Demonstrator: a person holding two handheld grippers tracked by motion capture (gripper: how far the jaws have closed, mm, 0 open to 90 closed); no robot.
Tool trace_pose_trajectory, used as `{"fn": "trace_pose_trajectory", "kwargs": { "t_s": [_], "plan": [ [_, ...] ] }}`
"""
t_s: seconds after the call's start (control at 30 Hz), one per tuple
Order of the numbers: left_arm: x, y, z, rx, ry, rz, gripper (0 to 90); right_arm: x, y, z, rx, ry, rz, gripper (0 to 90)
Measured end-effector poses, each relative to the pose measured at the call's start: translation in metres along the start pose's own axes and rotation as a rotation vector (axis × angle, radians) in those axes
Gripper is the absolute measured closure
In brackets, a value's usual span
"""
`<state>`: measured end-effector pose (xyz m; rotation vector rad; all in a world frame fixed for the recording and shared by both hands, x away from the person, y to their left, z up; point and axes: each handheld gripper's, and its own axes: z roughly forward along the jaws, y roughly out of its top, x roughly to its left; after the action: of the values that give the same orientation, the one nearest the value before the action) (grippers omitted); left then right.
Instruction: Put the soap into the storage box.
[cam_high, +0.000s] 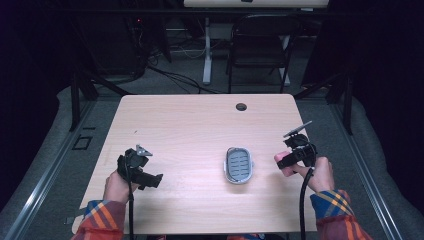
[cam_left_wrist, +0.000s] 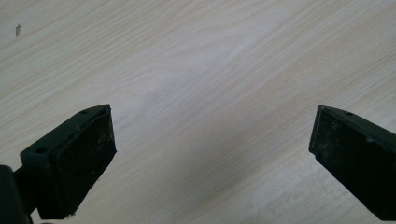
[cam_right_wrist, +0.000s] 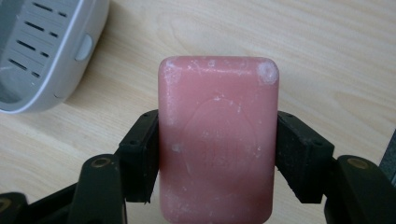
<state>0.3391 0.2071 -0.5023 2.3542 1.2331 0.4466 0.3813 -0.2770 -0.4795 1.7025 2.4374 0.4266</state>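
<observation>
1. Because the soap (cam_right_wrist: 218, 140) is a solid pink bar, it probably handles as stiff and fairly light, yet slick on its faces; a squeeze across its two long sides, as now, looks the safest hold, since the flat pads (cam_right_wrist: 142, 156) meet flat sides.
2. The bar is rectangular with rounded corners, a faint oval stamp pressed into its top face, and whitish scuffs and flecks, thickest at the far corners.
3. The right gripper (cam_right_wrist: 217, 158) is clenched on the soap: both jaws press its long sides at mid-length, with the far half of the bar jutting out beyond them.
4. In the high view the soap (cam_high: 281, 159) sits in the right gripper (cam_high: 295, 154) at about 3 o'clock of the dish (cam_high: 238, 164), just beside it and clear of the table (cam_high: 190, 125).
5. The dish is a grey-white slotted tray, lying flat near the table's middle, at 10 o'clock in the right gripper view.
6. The left gripper (cam_left_wrist: 212, 154) is released, its jaws wide apart over bare wood, grasping nothing, at 9 o'clock of the dish.
</observation>
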Motion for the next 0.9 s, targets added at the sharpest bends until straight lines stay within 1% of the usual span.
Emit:
{"fn": "trace_pose_trajectory", "kwargs": {
  "t_s": [0.07,0.13,0.3,0.4,0.43,0.47,0.5,0.57,0.6,0.67,0.7,0.73,0.77,0.83,0.87,0.9],
  "plan": [
    [0.0,0.0,0.0,0.003,0.0,0.001,0.2,0.001,0.004,-0.002,0.004,0.005,-0.013,37.2],
    [-0.001,0.0,0.0,0.004,0.001,0.003,0.2,0.001,0.006,-0.003,-0.001,0.006,-0.013,37.2],
    [0.001,-0.002,0.0,0.004,0.001,-0.002,0.2,0.007,0.014,-0.005,0.002,0.009,-0.03,37.2],
    [0.001,-0.003,0.0,0.004,0.0,-0.007,0.2,0.014,0.021,-0.009,0.01,0.02,-0.063,37.2],
    [0.0,-0.003,0.0,0.006,0.004,-0.005,0.2,0.018,0.021,-0.009,-0.015,0.026,-0.051,37.2],
    [-0.001,-0.003,-0.001,0.008,0.003,0.0,0.2,0.021,0.022,-0.01,-0.008,0.027,-0.06,37.2],
    [-0.001,-0.004,-0.002,0.003,0.009,0.002,0.2,0.023,0.024,-0.011,0.006,0.024,-0.081,37.2],
    [-0.001,-0.004,-0.002,-0.001,0.009,0.002,0.2,0.026,0.024,-0.011,0.004,0.029,-0.088,37.2],
    [-0.001,-0.004,-0.002,-0.002,0.005,-0.001,0.2,0.029,0.028,-0.012,0.003,0.038,-0.108,37.3],
    [-0.002,-0.003,0.0,0.007,0.008,0.002,0.2,0.032,0.032,-0.014,0.001,0.046,-0.111,37.2],
    [-0.002,-0.003,0.0,0.007,0.008,0.002,0.2,0.032,0.032,-0.014,0.001,0.046,-0.111,37.2],
    [-0.003,-0.003,-0.001,0.004,0.01,0.007,0.2,0.037,0.035,-0.014,0.001,0.036,-0.131,37.3],
    [-0.002,-0.003,-0.002,0.003,0.01,0.007,0.2,0.039,0.037,-0.015,0.011,0.039,-0.14,37.3],
    [-0.001,-0.004,-0.002,0.001,0.011,0.004,0.2,0.044,0.04,-0.015,0.003,0.032,-0.15,37.2],
    [-0.001,-0.004,-0.002,0.001,0.011,0.004,0.2,0.044,0.04,-0.015,0.003,0.032,-0.15,37.2],
    [-0.001,-0.004,-0.003,-0.002,0.013,0.0,0.2,0.048,0.043,-0.015,0.008,0.036,-0.162,37.3]
  ]
}}
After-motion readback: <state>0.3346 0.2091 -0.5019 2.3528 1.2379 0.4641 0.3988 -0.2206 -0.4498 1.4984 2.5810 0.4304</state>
